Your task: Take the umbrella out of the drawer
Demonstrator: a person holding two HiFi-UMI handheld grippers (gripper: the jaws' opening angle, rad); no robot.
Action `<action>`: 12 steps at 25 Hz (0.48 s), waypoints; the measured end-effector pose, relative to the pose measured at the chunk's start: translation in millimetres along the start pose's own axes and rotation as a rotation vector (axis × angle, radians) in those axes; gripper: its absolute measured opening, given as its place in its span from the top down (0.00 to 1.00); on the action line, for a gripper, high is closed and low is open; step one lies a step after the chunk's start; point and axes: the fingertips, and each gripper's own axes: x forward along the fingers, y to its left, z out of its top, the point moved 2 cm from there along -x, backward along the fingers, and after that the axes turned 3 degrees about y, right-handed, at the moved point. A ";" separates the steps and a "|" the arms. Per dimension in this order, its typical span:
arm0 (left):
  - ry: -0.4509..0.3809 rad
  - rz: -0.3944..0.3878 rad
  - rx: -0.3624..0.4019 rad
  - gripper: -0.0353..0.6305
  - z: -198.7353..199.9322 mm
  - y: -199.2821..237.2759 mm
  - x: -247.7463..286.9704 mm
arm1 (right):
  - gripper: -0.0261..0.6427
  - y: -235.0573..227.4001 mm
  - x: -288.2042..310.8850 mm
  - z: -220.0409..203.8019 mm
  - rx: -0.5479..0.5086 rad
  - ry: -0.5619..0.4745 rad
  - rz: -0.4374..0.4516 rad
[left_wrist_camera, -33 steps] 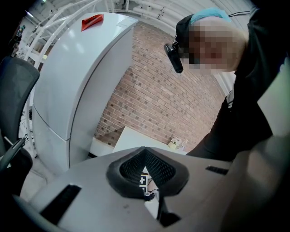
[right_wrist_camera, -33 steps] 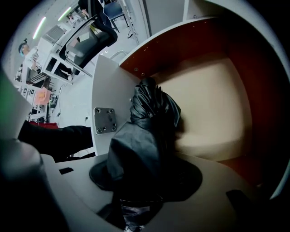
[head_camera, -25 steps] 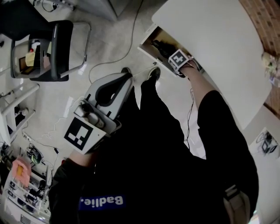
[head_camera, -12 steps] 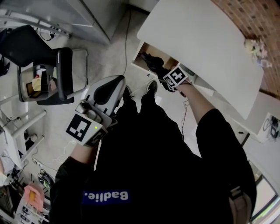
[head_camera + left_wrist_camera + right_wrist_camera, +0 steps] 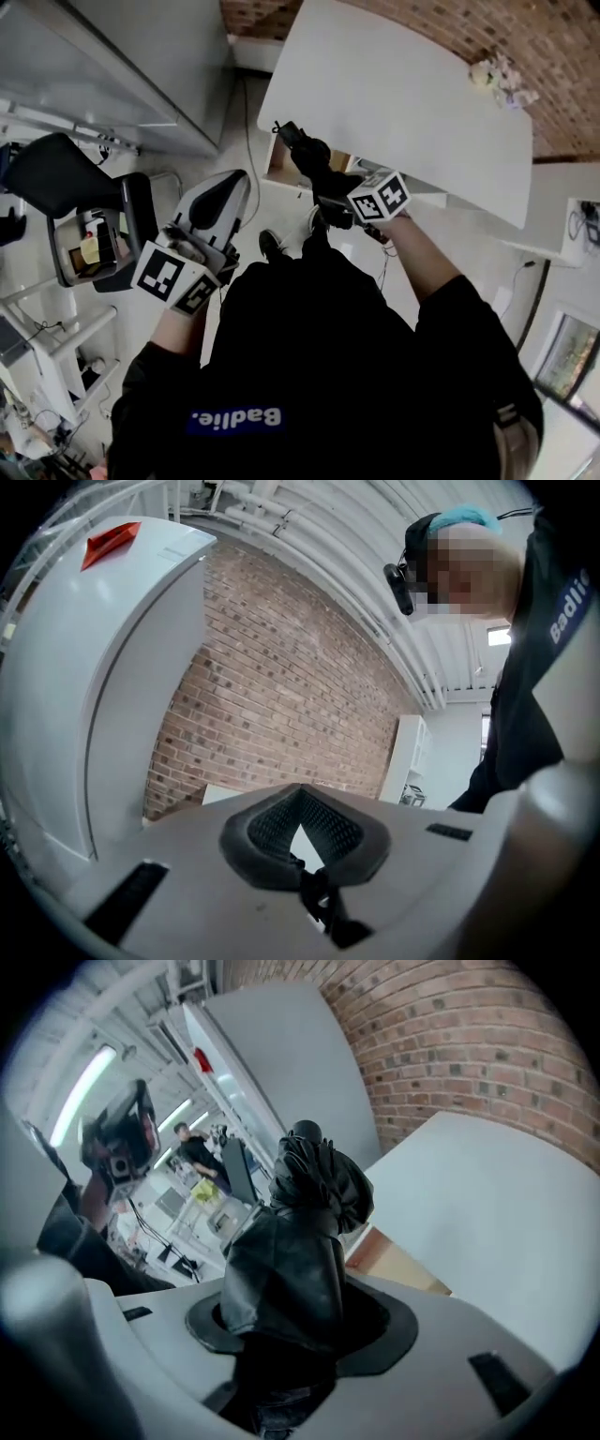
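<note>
A black folded umbrella (image 5: pixel 314 164) is clamped in my right gripper (image 5: pixel 339 199), whose marker cube shows just right of it. The umbrella hangs in the air in front of the white table (image 5: pixel 394 94), above and clear of the open drawer (image 5: pixel 278 161). In the right gripper view the umbrella (image 5: pixel 305 1232) stands up between the jaws of my right gripper (image 5: pixel 300 1326), with the drawer's wooden inside (image 5: pixel 398 1265) behind it. My left gripper (image 5: pixel 230 183) is held level at the left, apart from the drawer. Its jaws are together and hold nothing.
A black chair (image 5: pixel 94 197) with a bin on it stands at the left. A big grey cabinet (image 5: pixel 122 66) fills the far left. A cable (image 5: pixel 246 122) runs across the floor by the drawer. A brick wall (image 5: pixel 422 19) is behind the table, and dried flowers (image 5: pixel 502 75) lie on it.
My right gripper has lifted the umbrella up out of the drawer and tilted it. The left gripper has risen a little. The head view has swung up toward the brick wall.
</note>
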 end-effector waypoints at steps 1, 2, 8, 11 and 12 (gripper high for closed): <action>-0.002 -0.012 0.007 0.95 3.0 -2.5 2.2 | 0.61 7.5 -11.9 8.0 0.025 -0.055 0.015; -0.003 -0.027 0.014 0.95 5.2 -5.9 4.3 | 0.61 14.8 -24.0 15.3 0.047 -0.107 0.030; 0.010 -0.104 0.048 0.95 17.1 -28.4 19.4 | 0.61 53.0 -90.9 41.1 0.140 -0.347 0.147; 0.011 -0.137 0.062 0.95 21.7 -37.2 30.2 | 0.61 61.8 -122.4 49.9 0.139 -0.446 0.146; 0.012 -0.148 0.069 0.95 23.5 -40.0 34.1 | 0.61 64.3 -133.1 54.2 0.140 -0.485 0.144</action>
